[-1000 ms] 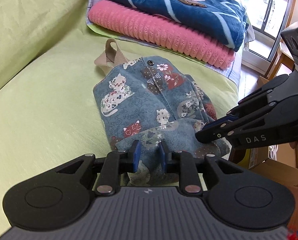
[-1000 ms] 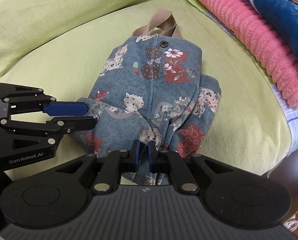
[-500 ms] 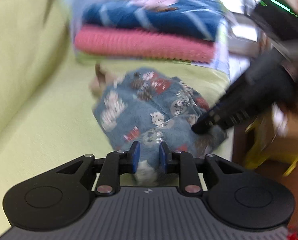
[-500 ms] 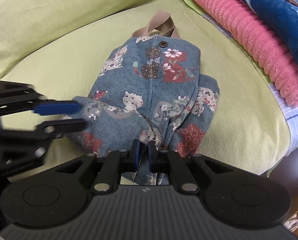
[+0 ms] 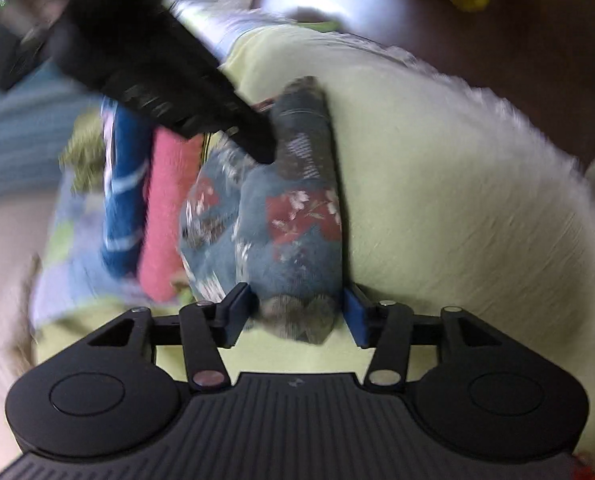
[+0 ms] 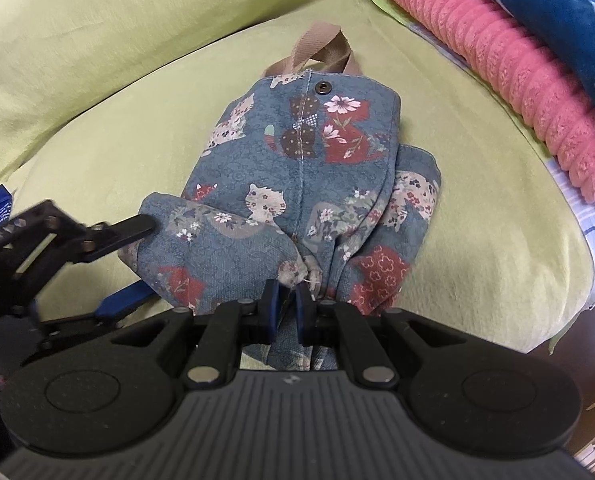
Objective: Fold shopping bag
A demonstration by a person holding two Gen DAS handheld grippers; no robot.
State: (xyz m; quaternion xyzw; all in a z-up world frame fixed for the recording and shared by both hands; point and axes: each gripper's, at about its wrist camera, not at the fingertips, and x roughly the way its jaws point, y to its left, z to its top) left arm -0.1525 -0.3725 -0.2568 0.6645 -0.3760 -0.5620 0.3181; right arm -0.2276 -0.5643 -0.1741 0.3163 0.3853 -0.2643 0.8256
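The blue cat-print shopping bag (image 6: 297,184) lies crumpled on the green sofa seat (image 6: 97,152), its tan handles (image 6: 321,48) at the far end. My right gripper (image 6: 287,300) is shut on the bunched near edge of the bag. My left gripper (image 5: 295,316) has rolled onto its side and its jaws are opening, with the bag's folded left corner (image 5: 293,240) between them; a gap shows beside one pad. In the right wrist view the left gripper (image 6: 141,260) has one finger above and one below that corner. The right gripper (image 5: 257,144) shows as a dark blur in the left wrist view.
A folded pink blanket (image 6: 517,80) with a blue one (image 6: 557,8) on top lies to the right of the bag. The sofa backrest (image 6: 97,20) rises at the far left. The seat's edge and the dark floor (image 5: 497,40) are close to the bag's near side.
My left gripper has rolled about a quarter turn, dropped to the bag's left corner and widened its jaws. The right gripper and its hold have not moved.
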